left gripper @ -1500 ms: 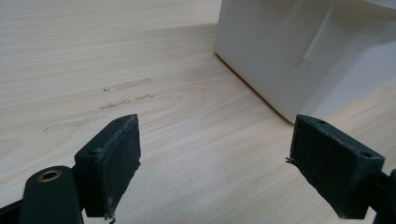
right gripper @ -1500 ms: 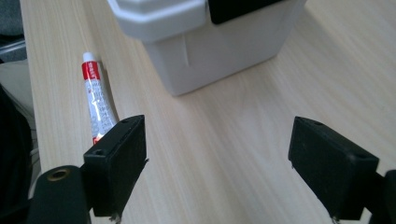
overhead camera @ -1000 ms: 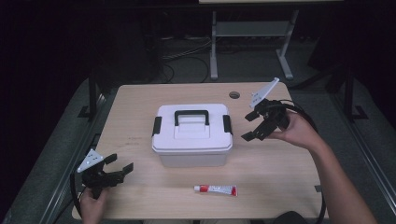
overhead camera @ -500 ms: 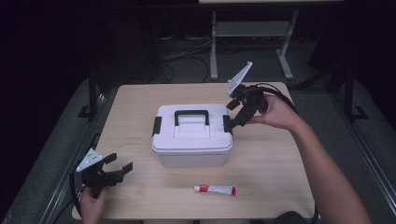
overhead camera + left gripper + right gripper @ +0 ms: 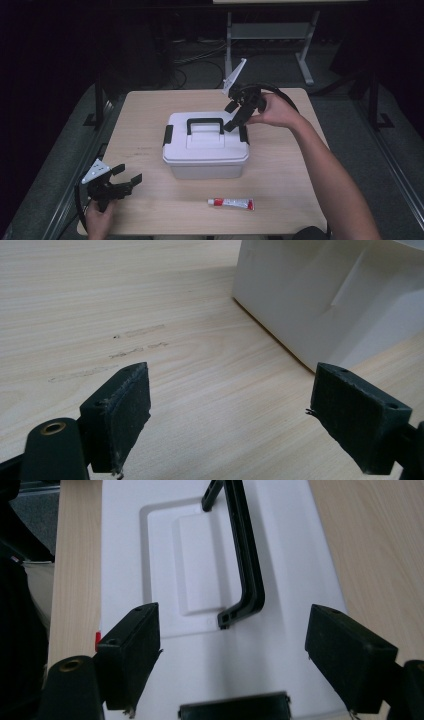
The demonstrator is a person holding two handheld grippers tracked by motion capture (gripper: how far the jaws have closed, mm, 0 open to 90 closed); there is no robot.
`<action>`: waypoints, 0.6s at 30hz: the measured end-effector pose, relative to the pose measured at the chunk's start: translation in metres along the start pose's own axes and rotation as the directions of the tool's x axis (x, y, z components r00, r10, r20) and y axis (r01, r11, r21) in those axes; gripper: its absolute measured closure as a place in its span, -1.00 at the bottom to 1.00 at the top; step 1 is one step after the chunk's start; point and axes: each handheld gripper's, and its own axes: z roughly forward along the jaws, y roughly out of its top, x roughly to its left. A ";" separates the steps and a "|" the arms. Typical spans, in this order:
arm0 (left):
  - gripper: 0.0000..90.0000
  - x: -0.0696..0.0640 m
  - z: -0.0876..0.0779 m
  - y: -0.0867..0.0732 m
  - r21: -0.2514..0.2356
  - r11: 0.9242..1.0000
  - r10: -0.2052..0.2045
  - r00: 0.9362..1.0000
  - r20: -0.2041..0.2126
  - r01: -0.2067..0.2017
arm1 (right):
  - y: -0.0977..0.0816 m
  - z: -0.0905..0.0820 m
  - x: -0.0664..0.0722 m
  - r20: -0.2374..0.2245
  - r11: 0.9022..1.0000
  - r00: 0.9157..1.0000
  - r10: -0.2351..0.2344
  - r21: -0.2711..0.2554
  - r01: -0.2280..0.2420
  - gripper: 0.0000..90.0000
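Two grippers gaping, empty: right gripper [image 5: 235,116] above white lidded box [image 5: 205,160], left gripper [image 5: 129,180] idle. Rigid, smooth plastic; likely light. Best taken by black handle [image 5: 205,121].

We are holding our left gripper [image 5: 127,180] low with jaws spread wide; our right gripper [image 5: 236,116] is reaching forward, tilted down, jaws parted too, seemingly touching nothing.

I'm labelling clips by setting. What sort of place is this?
Probably a lab or workshop set up for recording: one wooden table in a dark room, loose cables on the floor, a metal stand behind.
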 end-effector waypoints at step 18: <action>-0.66 0.001 0.000 0.000 -0.002 1.000 -0.003 1.000 0.003 0.003 | 0.034 0.027 -0.009 -0.052 0.998 0.998 -0.028 0.047 0.031 -0.14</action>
